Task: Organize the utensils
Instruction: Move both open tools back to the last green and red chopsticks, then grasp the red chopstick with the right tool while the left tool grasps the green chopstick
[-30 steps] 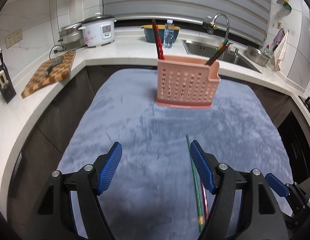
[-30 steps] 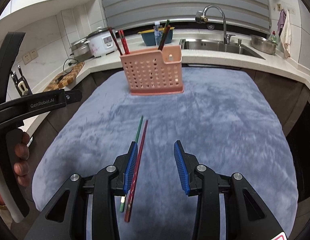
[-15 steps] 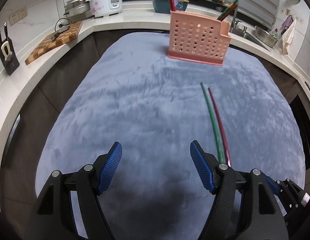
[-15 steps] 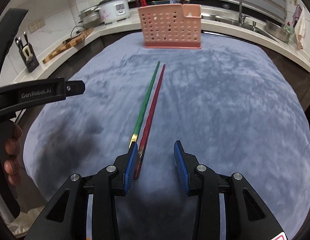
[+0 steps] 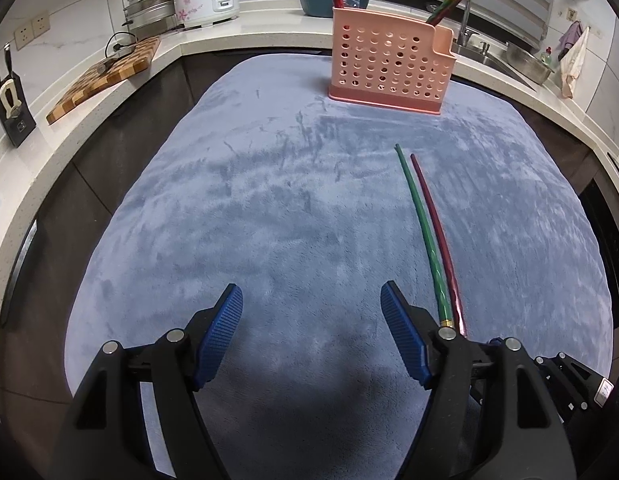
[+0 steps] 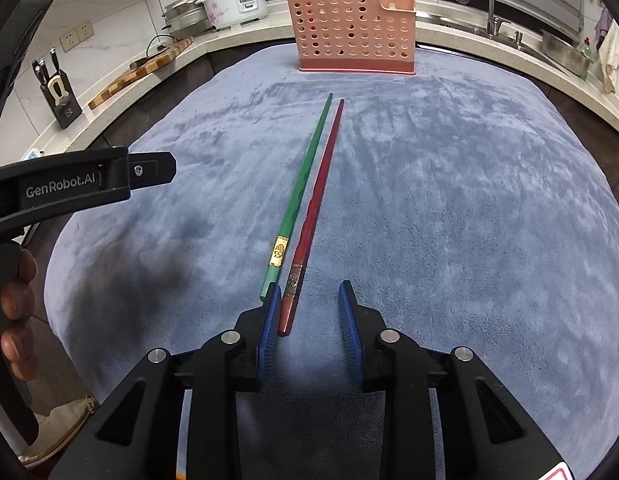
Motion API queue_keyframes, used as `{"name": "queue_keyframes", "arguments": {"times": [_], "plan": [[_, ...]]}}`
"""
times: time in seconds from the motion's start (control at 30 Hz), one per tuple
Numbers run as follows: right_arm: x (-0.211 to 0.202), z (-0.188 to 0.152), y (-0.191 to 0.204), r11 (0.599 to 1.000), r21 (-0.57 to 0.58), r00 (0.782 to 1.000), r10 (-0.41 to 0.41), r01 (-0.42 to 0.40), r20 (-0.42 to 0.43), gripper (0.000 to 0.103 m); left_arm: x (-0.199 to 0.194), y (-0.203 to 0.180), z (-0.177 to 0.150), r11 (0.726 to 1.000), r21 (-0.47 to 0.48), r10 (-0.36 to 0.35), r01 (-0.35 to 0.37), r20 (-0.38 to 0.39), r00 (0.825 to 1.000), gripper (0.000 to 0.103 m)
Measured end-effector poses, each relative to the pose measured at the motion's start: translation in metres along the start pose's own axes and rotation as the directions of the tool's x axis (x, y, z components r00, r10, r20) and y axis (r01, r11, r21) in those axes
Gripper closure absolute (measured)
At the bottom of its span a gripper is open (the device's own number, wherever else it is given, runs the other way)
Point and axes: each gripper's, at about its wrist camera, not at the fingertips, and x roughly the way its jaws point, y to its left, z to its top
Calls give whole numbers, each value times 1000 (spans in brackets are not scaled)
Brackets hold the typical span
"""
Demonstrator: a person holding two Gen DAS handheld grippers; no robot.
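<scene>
A green chopstick (image 6: 305,176) and a dark red chopstick (image 6: 323,182) lie side by side on the blue-grey cloth (image 6: 449,200), pointing at a pink perforated utensil holder (image 6: 355,36) at the far end. The holder has red and green chopsticks standing in it. My right gripper (image 6: 309,312) is open, and the red chopstick's near end lies between its fingers, close to the left one. My left gripper (image 5: 311,332) is open and empty, left of both chopsticks (image 5: 425,232); the holder (image 5: 389,68) stands far ahead of it.
A white counter (image 5: 89,100) wraps around the cloth, with a cutting board (image 5: 105,76), a knife block (image 5: 9,108), a rice cooker (image 5: 207,0) and a sink with tap (image 5: 497,52). The left gripper's body (image 6: 77,184) shows at the left in the right wrist view.
Both grippers have pulled back from the holder towards the near edge of the cloth. The chopsticks' full length now shows ahead, and the red one's end lies between the right fingers.
</scene>
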Motion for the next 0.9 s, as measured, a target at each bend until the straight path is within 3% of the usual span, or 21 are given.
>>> {"name": "queue_keyframes", "arguments": {"times": [0.6, 0.77, 0.9], "plan": [[5, -1, 1, 1000, -5, 1000, 1, -1, -7, 81, 9, 1, -8, 1000, 3, 2, -2, -35, 999, 34], [7, -1, -4, 1000, 14, 1000, -12, 12, -6, 95, 11, -2, -10, 1000, 10, 0, 0, -42, 999, 34], [6, -1, -13, 999, 47, 1000, 0, 0, -1, 96, 11, -6, -12, 1000, 21, -3, 4, -47, 999, 34]]}}
